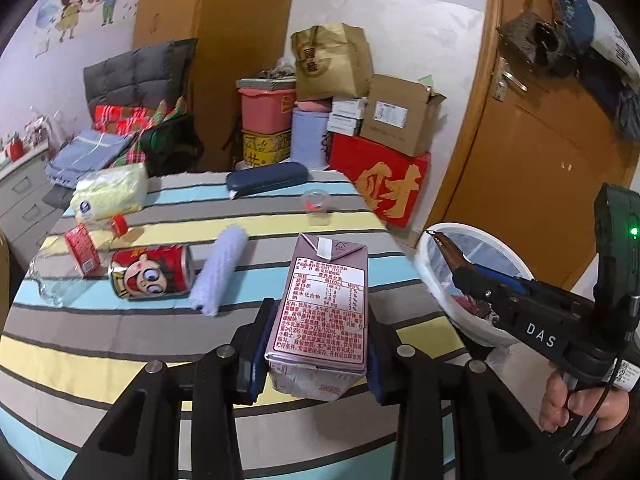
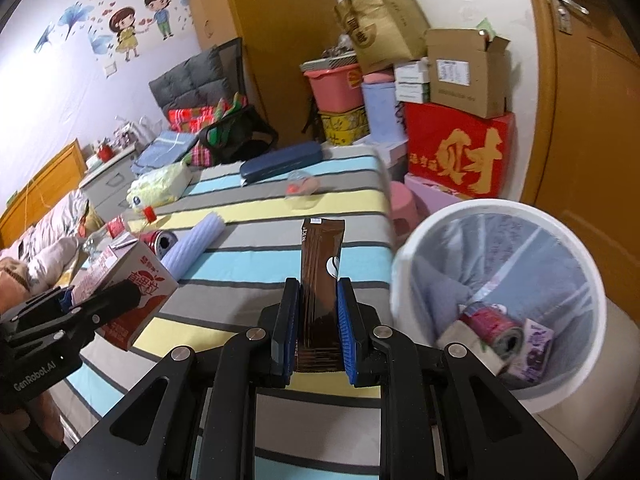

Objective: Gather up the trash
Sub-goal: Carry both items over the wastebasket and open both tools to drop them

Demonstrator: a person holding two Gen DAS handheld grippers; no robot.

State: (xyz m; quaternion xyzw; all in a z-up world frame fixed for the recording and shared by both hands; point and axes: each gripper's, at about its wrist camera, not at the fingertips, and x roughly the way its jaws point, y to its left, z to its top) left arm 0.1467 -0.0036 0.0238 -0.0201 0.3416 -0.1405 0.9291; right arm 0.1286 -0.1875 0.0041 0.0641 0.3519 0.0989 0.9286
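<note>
Two tools loaded | left tool grips carton | right tool grips sachet | swing to bin at 3 o'clock, release above rim.

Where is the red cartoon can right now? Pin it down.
In the left wrist view the red cartoon can lies on its side at the left of the striped table, between the clear plastic bottle and the rolled lavender cloth.
</note>
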